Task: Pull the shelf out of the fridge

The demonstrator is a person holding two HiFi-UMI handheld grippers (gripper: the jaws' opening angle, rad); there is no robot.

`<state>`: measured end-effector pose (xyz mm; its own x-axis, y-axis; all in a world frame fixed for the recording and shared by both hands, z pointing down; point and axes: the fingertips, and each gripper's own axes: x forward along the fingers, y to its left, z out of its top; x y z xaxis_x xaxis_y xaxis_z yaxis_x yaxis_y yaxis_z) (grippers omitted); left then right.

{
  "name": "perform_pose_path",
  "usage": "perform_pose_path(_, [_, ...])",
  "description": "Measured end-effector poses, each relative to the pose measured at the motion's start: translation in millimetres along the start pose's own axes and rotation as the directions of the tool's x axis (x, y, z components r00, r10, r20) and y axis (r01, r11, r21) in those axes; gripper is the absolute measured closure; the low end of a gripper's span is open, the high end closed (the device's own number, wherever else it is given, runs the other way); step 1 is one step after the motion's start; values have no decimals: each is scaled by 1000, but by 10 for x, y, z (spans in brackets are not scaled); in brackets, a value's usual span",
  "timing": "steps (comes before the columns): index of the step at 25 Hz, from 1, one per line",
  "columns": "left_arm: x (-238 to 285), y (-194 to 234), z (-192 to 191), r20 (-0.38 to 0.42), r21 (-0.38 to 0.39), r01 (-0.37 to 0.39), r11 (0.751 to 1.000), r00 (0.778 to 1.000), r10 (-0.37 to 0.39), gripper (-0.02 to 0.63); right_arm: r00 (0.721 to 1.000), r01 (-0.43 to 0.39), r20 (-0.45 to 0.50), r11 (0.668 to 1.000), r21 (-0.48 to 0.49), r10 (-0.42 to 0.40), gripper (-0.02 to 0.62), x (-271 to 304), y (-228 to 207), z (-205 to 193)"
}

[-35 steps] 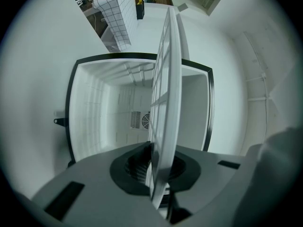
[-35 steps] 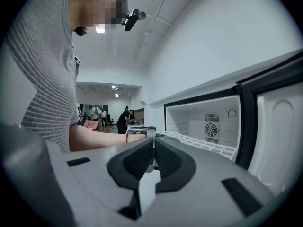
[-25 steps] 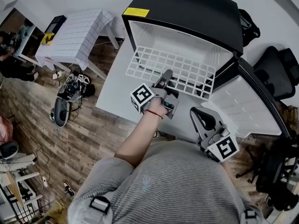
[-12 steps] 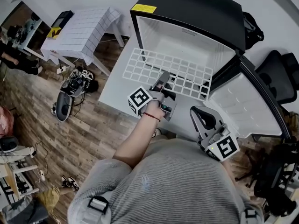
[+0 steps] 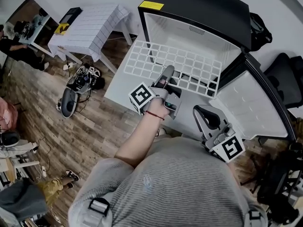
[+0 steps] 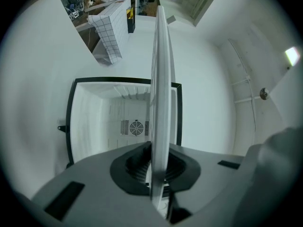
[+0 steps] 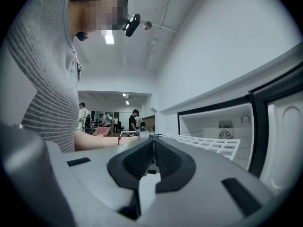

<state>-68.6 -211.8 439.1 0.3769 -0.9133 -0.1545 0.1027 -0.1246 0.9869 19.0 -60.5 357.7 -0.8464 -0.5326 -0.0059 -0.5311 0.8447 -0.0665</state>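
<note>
Shelf, a white wire grid, is seen drawn most of the way out of the open fridge, jutting toward the near left with its far edge at the mouth of the white compartment. Whether that edge is borne by the side rails cannot be told. The near rim is clamped at about its middle by the left gripper, its pads pressed on either side of the rim, which is seen edge-on in the left gripper view. The right gripper is held near the body at the right, its jaws closed together on nothing, well apart from the grid. The shelf is judged light and stiff, but its smooth coated wire could slip or pivot in one narrow pinch. With so much overhanging, twisting is to be expected, and a second hold on the near-right rim would be well placed. The open door, just beside the right side, should be cleared.
</note>
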Motion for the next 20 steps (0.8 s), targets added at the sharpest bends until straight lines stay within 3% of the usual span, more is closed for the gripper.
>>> perform_pose_path(20, [61,-42,-91,3,39,-19,999,1000,19,572,999,5,31,1000,-7,-5,578,-75,-48,113])
